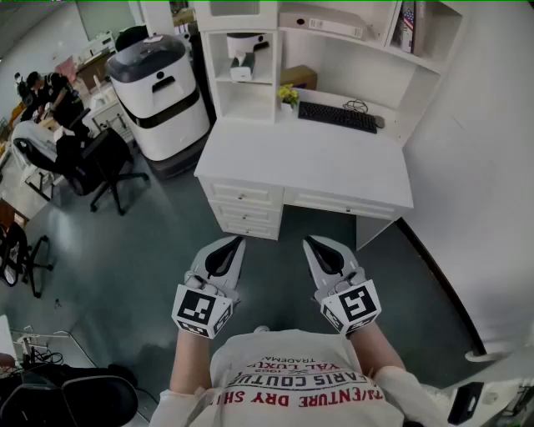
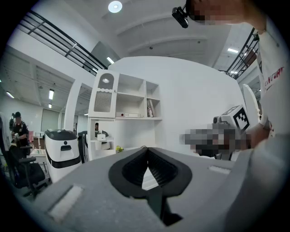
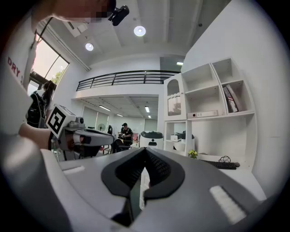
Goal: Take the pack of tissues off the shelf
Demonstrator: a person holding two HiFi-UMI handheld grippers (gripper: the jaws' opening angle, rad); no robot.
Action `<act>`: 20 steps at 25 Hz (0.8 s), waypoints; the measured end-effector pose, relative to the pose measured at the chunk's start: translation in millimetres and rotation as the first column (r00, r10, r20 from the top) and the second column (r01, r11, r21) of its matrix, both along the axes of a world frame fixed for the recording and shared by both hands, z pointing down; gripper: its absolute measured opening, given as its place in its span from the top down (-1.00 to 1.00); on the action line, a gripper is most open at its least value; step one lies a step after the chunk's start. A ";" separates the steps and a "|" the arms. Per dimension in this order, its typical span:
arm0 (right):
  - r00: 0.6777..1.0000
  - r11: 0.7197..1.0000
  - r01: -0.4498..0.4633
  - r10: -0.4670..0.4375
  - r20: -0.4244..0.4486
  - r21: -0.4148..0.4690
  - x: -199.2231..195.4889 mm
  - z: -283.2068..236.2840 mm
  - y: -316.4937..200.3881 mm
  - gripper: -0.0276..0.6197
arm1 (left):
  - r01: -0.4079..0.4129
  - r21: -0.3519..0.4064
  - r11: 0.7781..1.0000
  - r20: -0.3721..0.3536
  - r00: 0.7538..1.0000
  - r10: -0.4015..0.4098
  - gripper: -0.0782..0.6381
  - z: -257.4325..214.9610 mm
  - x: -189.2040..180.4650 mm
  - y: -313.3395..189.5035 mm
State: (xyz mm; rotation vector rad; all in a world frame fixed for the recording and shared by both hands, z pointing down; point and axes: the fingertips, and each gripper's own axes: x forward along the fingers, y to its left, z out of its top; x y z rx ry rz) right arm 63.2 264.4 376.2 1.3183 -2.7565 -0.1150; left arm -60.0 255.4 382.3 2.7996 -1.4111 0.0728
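Pointing up-frame at one white desk (image 1: 334, 163) bearing one keyboard (image 1: 337, 117), the left gripper (image 1: 236, 243) and right gripper (image 1: 309, 243) hover side by side, both clenched empty.

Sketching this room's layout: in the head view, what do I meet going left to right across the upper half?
Black swivel office chair → white rounded machine with black bands → small yellow-green potted plant → black computer keyboard → upright books.
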 end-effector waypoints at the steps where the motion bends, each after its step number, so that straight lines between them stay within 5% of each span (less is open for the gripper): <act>1: 1.000 1.000 -0.004 0.004 0.004 -0.008 -0.4 1.0 -0.4 0.91 | -0.001 -0.001 1.000 -0.003 1.000 0.001 0.76 -0.8 -0.6 0.3; 17: 0.998 0.997 -0.059 0.060 0.024 -0.045 -43.8 19.9 -11.2 0.91 | -0.033 -0.005 0.999 -0.037 0.999 0.033 0.76 9.7 -41.9 -3.7; 18: 0.998 0.997 -0.060 0.061 0.018 -0.042 -48.0 20.3 -12.7 0.91 | -0.027 0.004 1.000 -0.064 0.998 0.027 0.46 5.4 -47.8 -6.2; 19: 0.998 0.997 -0.061 0.061 0.012 -0.041 -51.6 21.4 -14.1 0.91 | -0.020 0.013 1.000 -0.091 0.996 0.021 -0.04 0.5 -53.8 -8.6; 20: 0.998 0.997 -0.063 0.063 0.007 -0.042 -54.4 23.1 -15.8 0.91 | -0.009 0.021 1.000 -0.110 0.994 0.012 -0.22 -3.1 -60.4 -11.4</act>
